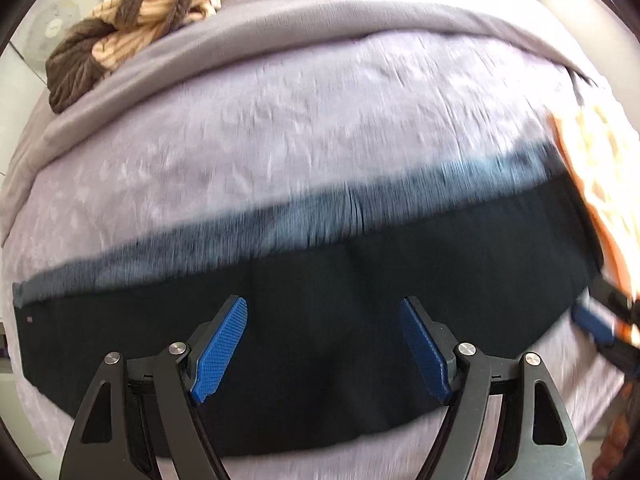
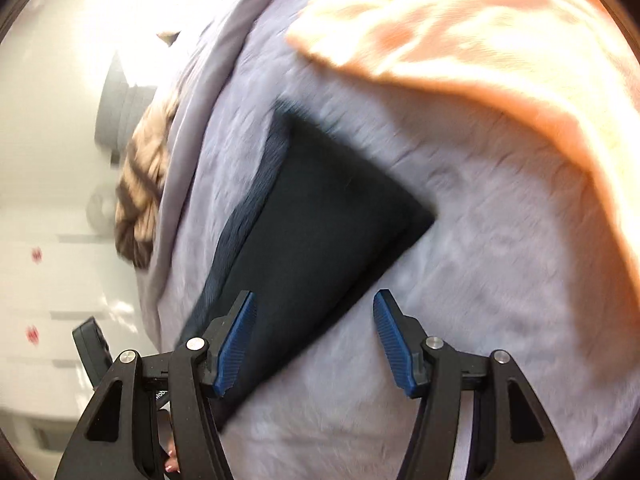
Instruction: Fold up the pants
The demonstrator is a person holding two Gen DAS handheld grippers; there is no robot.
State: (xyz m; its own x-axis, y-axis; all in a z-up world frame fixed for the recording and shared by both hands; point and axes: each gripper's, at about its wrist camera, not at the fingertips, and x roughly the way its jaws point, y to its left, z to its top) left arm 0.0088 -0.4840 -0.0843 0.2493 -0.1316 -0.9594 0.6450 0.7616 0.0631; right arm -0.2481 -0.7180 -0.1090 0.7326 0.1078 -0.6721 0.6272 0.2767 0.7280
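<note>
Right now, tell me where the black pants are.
The black pants lie flat on the lavender bedspread, under the open left gripper in its view, with the peach cloth to their right.

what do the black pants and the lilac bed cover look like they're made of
Black pants: probably a matte knit or jersey; flat, no sheen, ribbed texture along the greyer top edge, though blur hides the weave. Lilac bed cover: seemingly a soft, crinkled or plush fabric with a faint mottled pattern and slight sheen; hard to tell more.
</note>
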